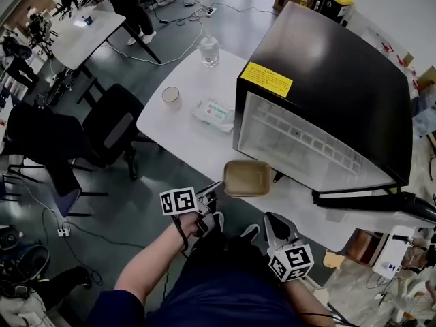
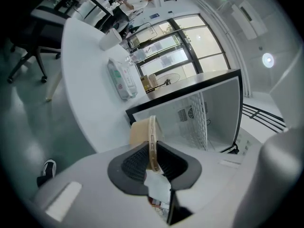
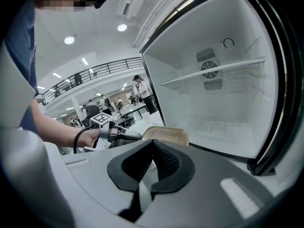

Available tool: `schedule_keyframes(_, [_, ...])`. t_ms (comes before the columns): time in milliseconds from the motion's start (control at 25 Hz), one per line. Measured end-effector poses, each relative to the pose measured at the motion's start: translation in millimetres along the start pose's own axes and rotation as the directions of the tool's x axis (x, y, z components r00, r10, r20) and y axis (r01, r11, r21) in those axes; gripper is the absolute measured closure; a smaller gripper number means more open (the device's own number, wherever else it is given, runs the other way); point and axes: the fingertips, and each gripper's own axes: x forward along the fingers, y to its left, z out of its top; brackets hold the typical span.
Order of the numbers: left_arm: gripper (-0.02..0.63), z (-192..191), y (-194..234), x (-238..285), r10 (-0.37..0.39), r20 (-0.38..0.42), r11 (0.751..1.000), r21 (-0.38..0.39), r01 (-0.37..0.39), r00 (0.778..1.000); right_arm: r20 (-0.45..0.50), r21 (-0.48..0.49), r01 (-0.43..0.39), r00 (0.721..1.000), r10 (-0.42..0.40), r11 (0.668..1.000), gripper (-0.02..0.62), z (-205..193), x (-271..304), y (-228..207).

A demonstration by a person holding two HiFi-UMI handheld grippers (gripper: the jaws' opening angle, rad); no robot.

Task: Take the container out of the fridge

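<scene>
Two grippers hover in front of the open fridge (image 1: 327, 87), a small black one that stands on the white table (image 1: 184, 135) with its door (image 1: 381, 203) swung out to the right. The left gripper (image 1: 216, 187) has its jaws closed narrowly on the near left rim of the tan container (image 1: 246, 178); its own view shows the thin rim pinched between the dark ribbed pads. The container is shallow and rectangular, and it sits wholly outside the fridge, just in front of the lower left corner of the open front; whether it rests on the table I cannot tell. The right gripper (image 1: 270, 216) is nearer the person than the container, in front of the fridge's open mouth and apart from the container. Its jaws are brought together with nothing between them. Inside the fridge the white walls and a wire shelf (image 1: 306, 142) show. A yellow label (image 1: 266, 79) lies on the fridge's top near its front edge. To the left of the fridge on the table lie a pack of wipes (image 1: 214, 113) just beside it, a cup (image 1: 170, 95) farther left, and a clear bottle (image 1: 209, 50) behind them.
</scene>
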Motion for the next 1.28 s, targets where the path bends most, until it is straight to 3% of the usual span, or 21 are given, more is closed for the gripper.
schedule_keyframes(720, [0.551,41.8,31.3,-43.9,-0.005,0.040,1.000,0.010,0.005,0.999,-0.024,-0.058,-0.073,0.997,0.071,0.996,0.591,19.8,31.5,21.3])
schedule_keyframes(1280, [0.551,85.9,65.5,-61.2,-0.015,0.001,0.999,0.031,0.015,1.000,-0.003,-0.064,-0.030,1.000,0.030,0.998,0.591,36.8,45.8,21.3])
